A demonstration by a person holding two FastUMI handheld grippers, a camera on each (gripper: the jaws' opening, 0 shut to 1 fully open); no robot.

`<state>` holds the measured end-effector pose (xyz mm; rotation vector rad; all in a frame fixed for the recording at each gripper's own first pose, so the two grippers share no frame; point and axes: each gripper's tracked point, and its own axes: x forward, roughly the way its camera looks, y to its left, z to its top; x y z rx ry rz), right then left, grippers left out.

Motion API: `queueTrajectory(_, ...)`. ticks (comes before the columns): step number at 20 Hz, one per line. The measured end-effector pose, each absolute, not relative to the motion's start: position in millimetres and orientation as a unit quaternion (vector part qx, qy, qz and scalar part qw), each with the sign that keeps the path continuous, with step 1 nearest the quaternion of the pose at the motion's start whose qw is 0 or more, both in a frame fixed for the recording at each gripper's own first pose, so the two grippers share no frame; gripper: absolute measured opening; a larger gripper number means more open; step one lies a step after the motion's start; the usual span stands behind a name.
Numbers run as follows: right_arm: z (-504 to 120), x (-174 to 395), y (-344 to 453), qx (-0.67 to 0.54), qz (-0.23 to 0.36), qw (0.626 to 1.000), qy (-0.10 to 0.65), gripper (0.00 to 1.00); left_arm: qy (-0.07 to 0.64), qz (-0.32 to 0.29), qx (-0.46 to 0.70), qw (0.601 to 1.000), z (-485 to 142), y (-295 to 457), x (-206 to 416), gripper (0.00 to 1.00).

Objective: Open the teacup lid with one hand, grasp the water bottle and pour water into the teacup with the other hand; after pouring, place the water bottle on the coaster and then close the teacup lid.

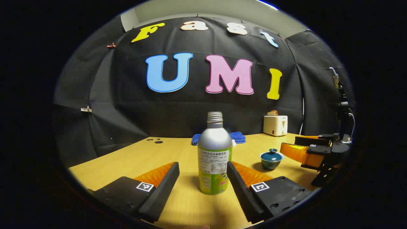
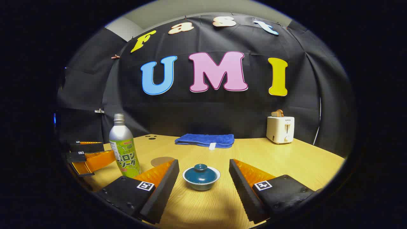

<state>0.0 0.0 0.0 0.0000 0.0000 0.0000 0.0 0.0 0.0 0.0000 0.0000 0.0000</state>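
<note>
Jaws spread on both: the left gripper (image 1: 203,173) straddles the bottle (image 1: 215,156) without touching, the right gripper (image 2: 203,178) frames the teacup (image 2: 201,177) (lid (image 2: 200,173) on). Nothing done yet; the coaster (image 2: 161,161) waits beside the bottle.

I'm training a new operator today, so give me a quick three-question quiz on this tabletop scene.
1. True or false: the lid sits on the teacup.
2. Which gripper frames the water bottle between its open jaws: the left gripper or the right gripper?
3. Multiple choice: what lies folded at the back of the table? A) blue towel B) newspaper C) apron

Key:
1. True.
2. Left; the right one frames the teacup.
3. A.
</note>
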Motion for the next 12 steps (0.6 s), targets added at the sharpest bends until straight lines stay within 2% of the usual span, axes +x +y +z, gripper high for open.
queueTrajectory(4,-0.6,0.5,0.0,0.000,0.000,1.000,0.000,0.98,0.000,-0.018,0.001,1.000,0.6,-14.9,-2.8,0.95)
queueTrajectory(12,-0.3,1.5,-0.6,0.000,0.001,1.000,0.000,0.98,0.001,0.020,0.000,1.000,0.1,-4.7,-0.7,0.95)
